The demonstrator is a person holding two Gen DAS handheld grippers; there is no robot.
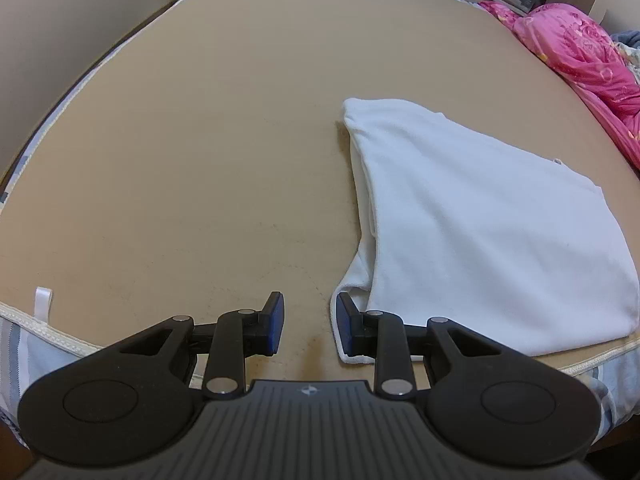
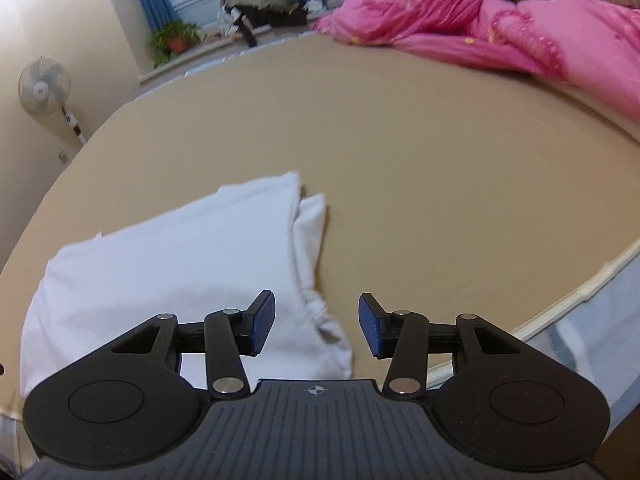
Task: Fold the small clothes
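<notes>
White terry-like cloth, a small garment [image 1: 472,216], lies flat on the tan bed [image 1: 200,140] close to its near edge, toward the near right part as the left wrist view shows it. It looks already folded at least once: a doubled layer shows along its left side, with an under-layer poking out at the near corner and again at the far right end in the right wrist view. Left tool [image 1: 310,322] hangs empty, fingers parted moderately, just beside the garment's near left corner. Right tool [image 2: 316,328] also empty, spread wide above the near right corner. Judged step: between folds, lining up for the next grasp. Next move likely calls for each tool to pinch a near corner through all layers. Pink quilt [image 2: 500,28] heaped at the far right edge, well apart.
</notes>
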